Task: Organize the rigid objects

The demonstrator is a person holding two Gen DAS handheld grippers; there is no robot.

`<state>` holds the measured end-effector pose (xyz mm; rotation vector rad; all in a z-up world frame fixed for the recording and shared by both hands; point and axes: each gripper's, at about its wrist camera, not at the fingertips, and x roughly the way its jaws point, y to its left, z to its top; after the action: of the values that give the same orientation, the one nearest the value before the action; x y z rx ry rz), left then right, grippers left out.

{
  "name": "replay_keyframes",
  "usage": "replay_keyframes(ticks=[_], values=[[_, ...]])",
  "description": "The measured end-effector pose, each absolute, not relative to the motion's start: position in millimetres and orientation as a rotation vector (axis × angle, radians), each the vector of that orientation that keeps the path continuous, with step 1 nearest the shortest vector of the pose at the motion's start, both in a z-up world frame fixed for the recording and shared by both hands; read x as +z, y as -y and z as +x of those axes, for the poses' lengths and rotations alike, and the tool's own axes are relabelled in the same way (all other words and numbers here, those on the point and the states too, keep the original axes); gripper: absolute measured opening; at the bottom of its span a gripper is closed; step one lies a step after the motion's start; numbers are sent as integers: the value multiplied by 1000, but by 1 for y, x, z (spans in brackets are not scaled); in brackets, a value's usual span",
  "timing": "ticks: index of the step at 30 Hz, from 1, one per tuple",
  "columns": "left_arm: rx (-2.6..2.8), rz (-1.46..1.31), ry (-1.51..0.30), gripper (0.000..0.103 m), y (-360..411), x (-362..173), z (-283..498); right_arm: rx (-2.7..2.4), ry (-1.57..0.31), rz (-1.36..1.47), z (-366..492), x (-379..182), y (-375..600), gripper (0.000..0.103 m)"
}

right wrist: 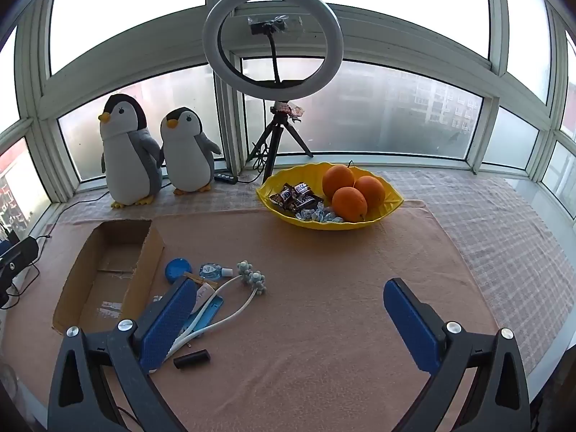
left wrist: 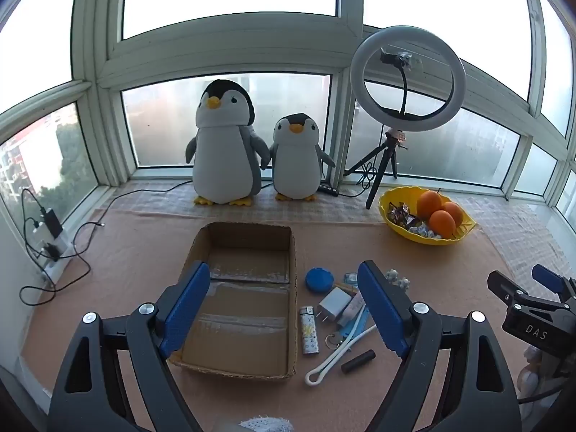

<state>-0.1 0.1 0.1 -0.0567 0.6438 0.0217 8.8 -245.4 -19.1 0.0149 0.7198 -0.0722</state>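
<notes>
Both are hanging released and empty: the left hand-held gripper [left wrist: 284,309] above the cardboard box [left wrist: 237,369], the right hand-held gripper [right wrist: 288,318] over bare cloth. Just right of the box, the lighter [left wrist: 309,330] and black tube [left wrist: 358,356] are lying nearest; better taking those singly, leaving the tangled white strap [left wrist: 338,354].

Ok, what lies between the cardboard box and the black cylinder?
In the left wrist view, a patterned lighter and a white looped strap lie between the cardboard box and black cylinder.

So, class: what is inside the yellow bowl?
The bowl holds three oranges, dark candy bars and silver-wrapped sweets. Anything beneath them is hidden.
</notes>
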Motion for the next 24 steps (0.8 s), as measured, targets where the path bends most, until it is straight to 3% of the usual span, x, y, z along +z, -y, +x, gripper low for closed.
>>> replay_keyframes(ticks=[24], values=[[17, -41, -648, 85, 3, -2, 0, -65, -728, 23, 9, -22, 242, 103]])
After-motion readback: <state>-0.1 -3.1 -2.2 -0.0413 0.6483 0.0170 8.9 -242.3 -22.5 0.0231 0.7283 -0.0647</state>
